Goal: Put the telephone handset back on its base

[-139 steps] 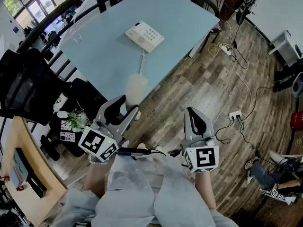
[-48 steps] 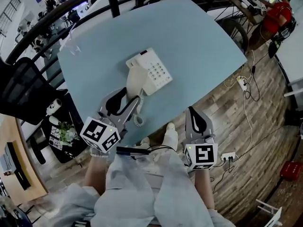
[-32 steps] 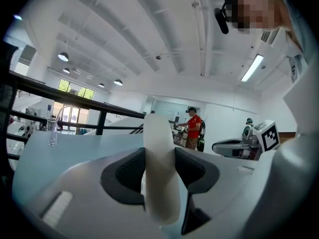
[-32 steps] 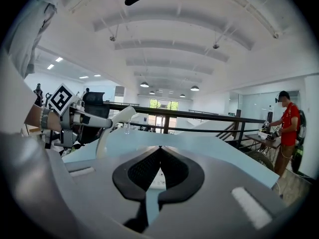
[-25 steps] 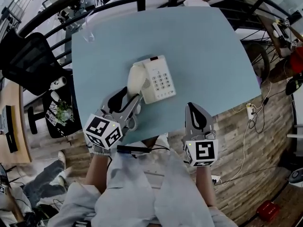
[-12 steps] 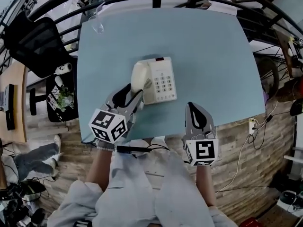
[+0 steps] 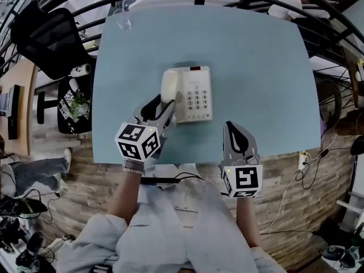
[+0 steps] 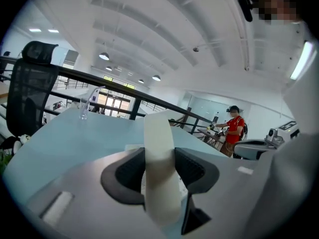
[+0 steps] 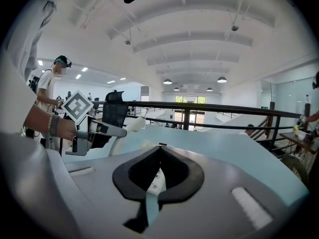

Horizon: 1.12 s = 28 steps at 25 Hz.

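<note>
1 table (image 7: 256, 67) is carrying 1 telephone base (image 7: 196, 95), 1 handset (image 7: 169, 84) and 1 clear glass (image 7: 122, 17). 2 grippers are showing: 1 left gripper (image 7: 164, 108) and 1 right gripper (image 7: 230, 127). 1 black office chair (image 7: 48, 36) is standing beside the table. 2 bystanders are appearing: 1 in red (image 8: 234, 126), 1 in white (image 9: 50, 98).

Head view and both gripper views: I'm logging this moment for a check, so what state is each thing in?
handset: clamped, lying over the left side of the base; whether it is fully seated, cannot tell.
base: flat on the table, keypad up.
left gripper: shut on the handset.
right gripper: jaws together, empty.
glass: upright at the table's far left corner.
</note>
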Available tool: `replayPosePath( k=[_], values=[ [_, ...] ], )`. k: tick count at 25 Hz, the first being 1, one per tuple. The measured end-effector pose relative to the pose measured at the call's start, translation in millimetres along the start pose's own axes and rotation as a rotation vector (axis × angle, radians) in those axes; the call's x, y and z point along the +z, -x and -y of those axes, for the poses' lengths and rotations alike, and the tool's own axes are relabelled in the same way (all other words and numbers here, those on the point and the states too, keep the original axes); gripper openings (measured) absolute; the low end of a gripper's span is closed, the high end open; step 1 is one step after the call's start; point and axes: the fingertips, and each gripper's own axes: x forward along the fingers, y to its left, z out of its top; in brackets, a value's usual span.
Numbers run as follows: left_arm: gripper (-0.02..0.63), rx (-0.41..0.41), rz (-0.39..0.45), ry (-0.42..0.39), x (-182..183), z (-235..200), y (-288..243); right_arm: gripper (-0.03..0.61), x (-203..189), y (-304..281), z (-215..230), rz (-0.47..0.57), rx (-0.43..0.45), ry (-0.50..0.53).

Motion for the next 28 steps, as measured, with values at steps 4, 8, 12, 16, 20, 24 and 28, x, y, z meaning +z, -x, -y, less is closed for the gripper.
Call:
replayPosePath(
  k=[4,8,12,16,20,24,28],
  values=[
    [0.189,0.046,-0.024,0.011,-11.4,-3.9,-10.9,0.006,-4.8,-1.8,5.7,-0.01,0.018,0.003],
    [0.189,0.081,-0.044,0.019,-19.1,-8.7,-21.4,0.006,-9.3,-4.2,10.1,-0.021,0.03,0.005],
    [0.189,0.117,-0.052,0.048,-22.8,-14.6,-31.0,0.006,-12.0,-6.1,11.5,-0.027,0.04,0.006],
    [0.189,0.152,-0.064,0.051,-27.6,-18.9,-39.0,0.006,-14.3,-7.4,14.7,-0.034,0.043,0.005],
    [0.189,0.183,-0.077,0.059,-33.1,-22.3,-45.3,0.006,-16.9,-8.3,17.9,-0.039,0.04,0.003],
    [0.189,0.214,-0.086,0.061,-36.2,-25.5,-48.8,0.006,-17.2,-7.9,18.0,-0.045,0.041,0.004],
    [0.189,0.247,-0.098,0.075,-40.1,-29.3,-55.0,0.006,-20.1,-8.5,19.5,-0.047,0.041,-0.001]
  ],
)
